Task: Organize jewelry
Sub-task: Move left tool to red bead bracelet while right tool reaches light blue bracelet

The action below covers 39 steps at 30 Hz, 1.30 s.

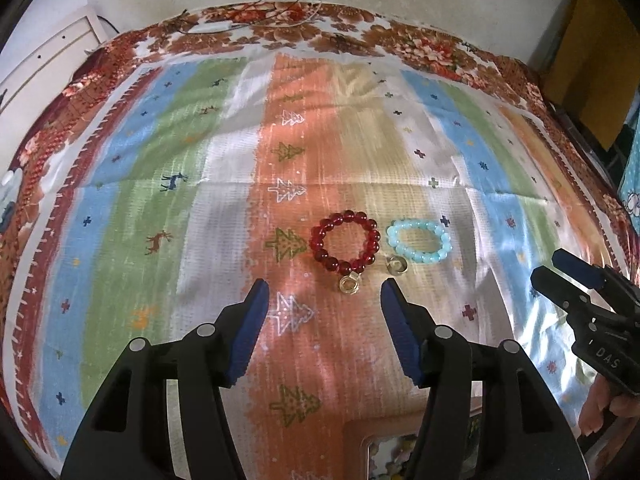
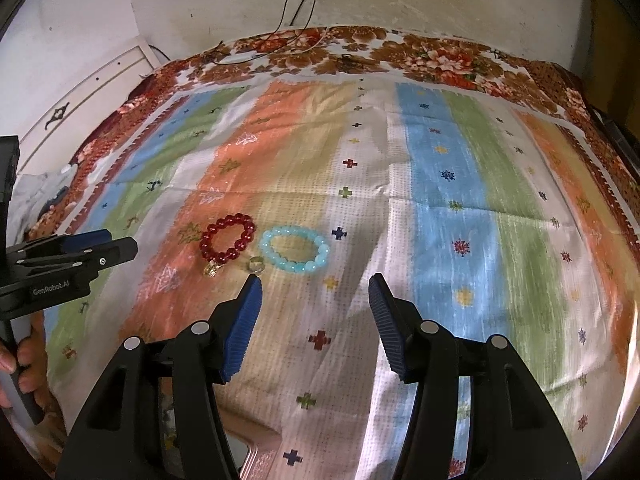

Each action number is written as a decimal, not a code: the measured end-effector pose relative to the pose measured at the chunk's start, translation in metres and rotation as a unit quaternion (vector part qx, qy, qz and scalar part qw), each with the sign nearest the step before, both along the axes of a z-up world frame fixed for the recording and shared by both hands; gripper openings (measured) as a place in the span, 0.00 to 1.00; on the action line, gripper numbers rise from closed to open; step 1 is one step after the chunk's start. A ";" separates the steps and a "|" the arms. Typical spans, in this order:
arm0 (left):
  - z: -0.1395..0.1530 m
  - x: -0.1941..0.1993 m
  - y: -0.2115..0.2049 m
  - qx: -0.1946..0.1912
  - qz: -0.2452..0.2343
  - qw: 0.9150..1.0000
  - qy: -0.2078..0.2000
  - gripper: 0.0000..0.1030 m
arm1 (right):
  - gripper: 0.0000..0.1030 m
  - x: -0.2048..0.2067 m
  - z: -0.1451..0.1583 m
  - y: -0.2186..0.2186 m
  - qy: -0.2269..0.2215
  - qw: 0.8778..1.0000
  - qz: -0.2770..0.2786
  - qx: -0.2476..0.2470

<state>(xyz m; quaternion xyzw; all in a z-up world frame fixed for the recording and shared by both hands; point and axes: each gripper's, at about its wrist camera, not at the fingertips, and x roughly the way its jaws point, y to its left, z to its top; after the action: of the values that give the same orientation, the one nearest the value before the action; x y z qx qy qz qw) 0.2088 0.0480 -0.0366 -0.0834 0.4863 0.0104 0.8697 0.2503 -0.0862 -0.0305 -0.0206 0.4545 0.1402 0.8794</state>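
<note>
Near edge of the bed: corner of a pinkish-brown framed box (image 1: 400, 432) with small mixed bits inside, partly hidden behind the claws; contents too blurred to call.

Left claw (image 1: 324, 292): blue ribbed pads spread apart, nothing between them, hovering over the orange stripe of the striped cloth with tree and cross prints (image 1: 224, 208). Right claw (image 2: 315, 286): same state, pads apart and empty, over the beige/white stripes. A hand (image 2: 20, 360) grips the left claw's handle at the left side of the right wrist view.

Just past the claw tips, mid-bed:
- small gold-coloured ring (image 1: 349, 285), touching the near beads of the red bracelet
- second small ring, silvery-gold (image 1: 396, 265), lying between the two bracelets, just beside the aqua one
- dark red glass-bead bracelet (image 1: 346, 242), flat on the orange/beige stripe
- pale aqua bead bracelet (image 1: 419, 241), flat, just right of the red one, possibly not touching it

Far edge: brown floral bedspread (image 2: 400, 56) showing beyond the cloth, thin black cables (image 2: 298, 4) hanging down the stained wall (image 2: 440, 0) onto it.
</note>
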 end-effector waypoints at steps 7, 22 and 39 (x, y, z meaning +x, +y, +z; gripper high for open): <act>-0.008 0.014 0.003 -0.020 0.006 1.000 0.014 0.56 | 0.54 0.013 -0.009 0.002 0.014 1.000 0.000 -0.001; -0.030 0.046 0.009 -0.028 0.010 0.999 0.042 0.56 | 0.54 0.037 -0.024 0.007 0.028 1.000 -0.006 -0.007; -0.054 0.073 0.010 -0.013 0.001 0.997 0.072 0.56 | 0.54 0.064 -0.050 0.016 0.059 0.998 -0.006 -0.020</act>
<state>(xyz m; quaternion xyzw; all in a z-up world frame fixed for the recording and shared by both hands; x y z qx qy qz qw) 0.2819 0.0577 -0.0910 -0.0941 0.5474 0.0112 0.8315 0.3143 -0.0707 -0.0804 -0.0266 0.5085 0.1267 0.8513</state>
